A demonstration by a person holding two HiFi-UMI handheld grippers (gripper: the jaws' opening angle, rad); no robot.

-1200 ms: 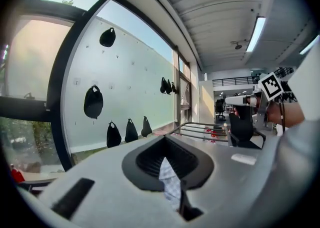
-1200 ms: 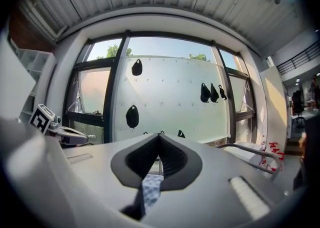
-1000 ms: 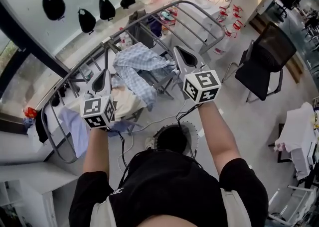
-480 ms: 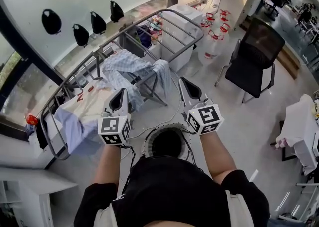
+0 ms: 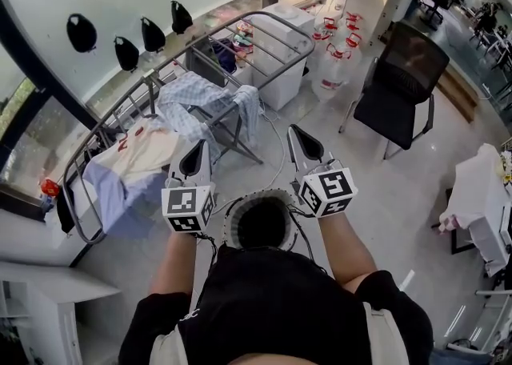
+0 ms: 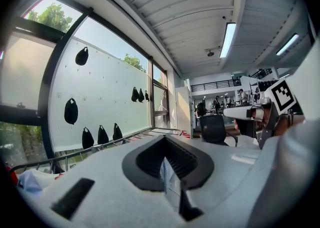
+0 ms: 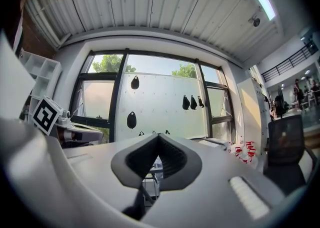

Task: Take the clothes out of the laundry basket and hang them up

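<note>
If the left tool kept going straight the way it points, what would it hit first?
Probably the drying rack, near the blue checked cloth draped on it, though the height of the left tool against the rails is hard to judge.

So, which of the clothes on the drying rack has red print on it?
The cream garment, lying between the blue checked garment and the pale lilac piece. Those two show no red.

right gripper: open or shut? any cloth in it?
Shut and empty: in the right gripper view, the right gripper has its jaw tips together, with no cloth between them.
</note>
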